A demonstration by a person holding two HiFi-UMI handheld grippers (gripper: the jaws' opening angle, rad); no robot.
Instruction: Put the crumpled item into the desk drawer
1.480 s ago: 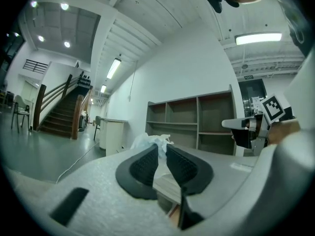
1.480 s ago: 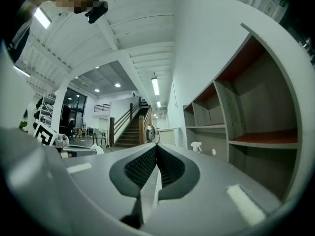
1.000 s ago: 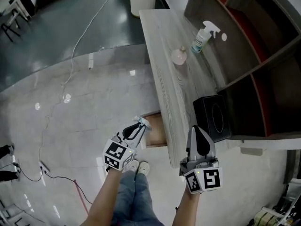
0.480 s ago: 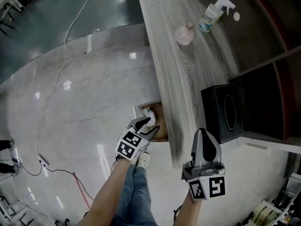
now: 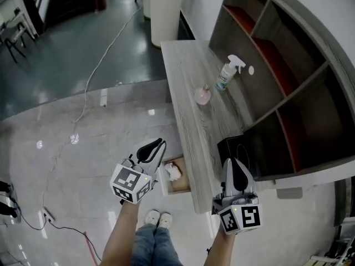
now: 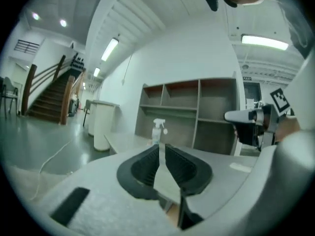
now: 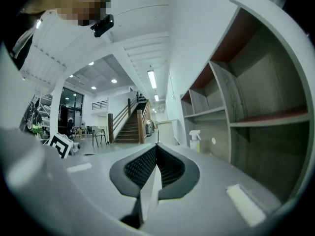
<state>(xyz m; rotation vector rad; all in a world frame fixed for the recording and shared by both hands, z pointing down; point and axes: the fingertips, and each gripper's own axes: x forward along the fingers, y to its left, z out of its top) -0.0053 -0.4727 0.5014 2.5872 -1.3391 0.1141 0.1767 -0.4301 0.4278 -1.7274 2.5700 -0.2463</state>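
Observation:
The crumpled white item [image 5: 173,172] lies inside the open desk drawer [image 5: 178,185], under the front edge of the long grey desk [image 5: 188,93]. My left gripper [image 5: 157,144] hovers just left of the drawer and above it, apart from the item. Its jaws are closing, with a narrow gap left and nothing between them [image 6: 162,144]. My right gripper [image 5: 233,162] hangs by the desk's near end. It is shut and empty, pointing along the shelves [image 7: 156,145].
On the desk stand a spray bottle [image 5: 226,75], a pink round object [image 5: 202,96] and a black box [image 5: 236,146]. An open shelf unit [image 5: 277,76] rises behind. A white bin [image 5: 163,7] stands at the desk's far end, and a cable [image 5: 89,87] runs across the floor.
The left gripper carried the crumpled item to the drawer, opened over it and let go. It has since pulled back up and left with its jaws narrowing. The right gripper stayed shut.

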